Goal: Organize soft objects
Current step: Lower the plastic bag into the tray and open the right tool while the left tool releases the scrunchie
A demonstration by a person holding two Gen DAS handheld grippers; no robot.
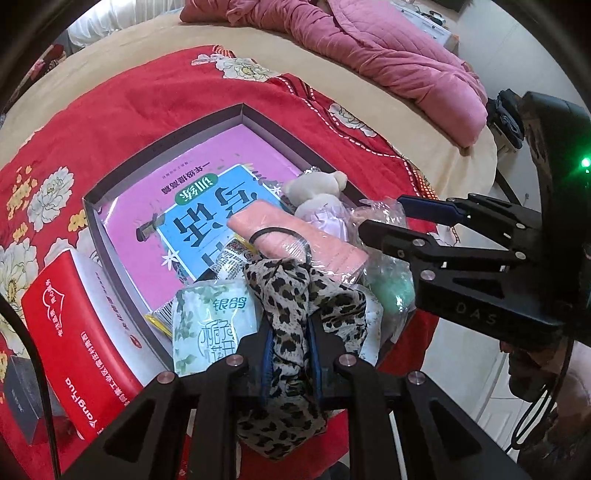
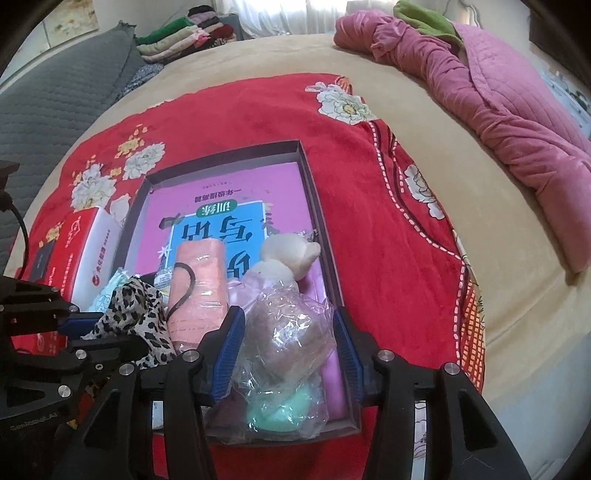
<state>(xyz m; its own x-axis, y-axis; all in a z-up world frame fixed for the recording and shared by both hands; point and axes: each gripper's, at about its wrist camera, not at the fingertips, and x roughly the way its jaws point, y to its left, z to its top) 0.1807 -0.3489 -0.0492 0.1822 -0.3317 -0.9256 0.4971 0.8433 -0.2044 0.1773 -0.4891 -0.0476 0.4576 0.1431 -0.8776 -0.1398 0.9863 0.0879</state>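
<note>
A dark shallow box lies on a red flowered blanket and holds a pink book, a pink towel roll, a cream plush bear and a clear plastic bag with soft items inside. My left gripper is shut on a leopard-print cloth at the box's near edge. My right gripper is open, its fingers on either side of the plastic bag.
A red and white box lies left of the dark box. A green-white tissue pack lies by the cloth. A pink quilt is bunched at the bed's far right. Folded clothes are stacked far back.
</note>
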